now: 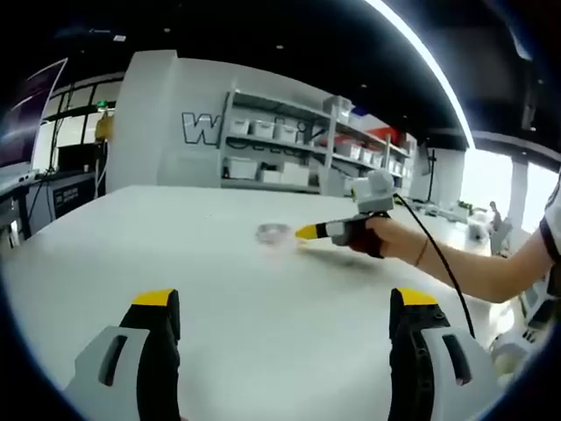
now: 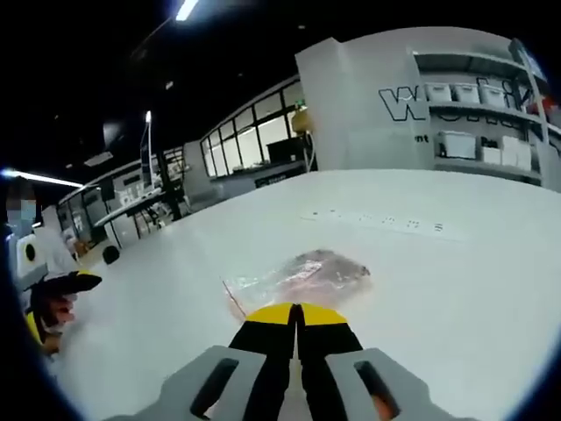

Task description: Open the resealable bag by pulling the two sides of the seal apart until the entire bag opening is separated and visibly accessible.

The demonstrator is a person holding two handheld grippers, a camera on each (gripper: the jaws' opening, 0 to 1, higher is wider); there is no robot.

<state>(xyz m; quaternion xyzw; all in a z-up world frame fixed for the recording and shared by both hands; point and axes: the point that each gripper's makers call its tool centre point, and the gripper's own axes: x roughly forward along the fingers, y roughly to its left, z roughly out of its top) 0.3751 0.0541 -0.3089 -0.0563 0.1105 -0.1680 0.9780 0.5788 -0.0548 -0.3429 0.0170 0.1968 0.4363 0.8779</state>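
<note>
Table (image 1: 219,289), white and wide, lies before us in the left gripper view. At the bottom we see the left gripper (image 1: 285,307) with its two yellow-tipped jaws spread far apart and nothing between them. Further on the table lies the resealable bag (image 1: 273,233), small and blurred here, so we cannot tell which way its long axis runs. Just beside it, from the right, comes the right gripper (image 1: 307,232), held by a hand (image 1: 372,237), with its yellow tip at the edge of the bag. A black cable (image 1: 438,254) hangs from it. Behind stand shelves (image 1: 280,145) with white bins.

In the right gripper view the bag (image 2: 302,276) is much clearer: transparent, wrinkled, lying flat on the table (image 2: 456,289), with its long axis going from the lower left to the upper right of this view. The right gripper (image 2: 296,314) has its jaws pressed together at the near edge of the bag; we cannot tell if they pinch the plastic. At the far left we see the left gripper (image 2: 66,285).
</note>
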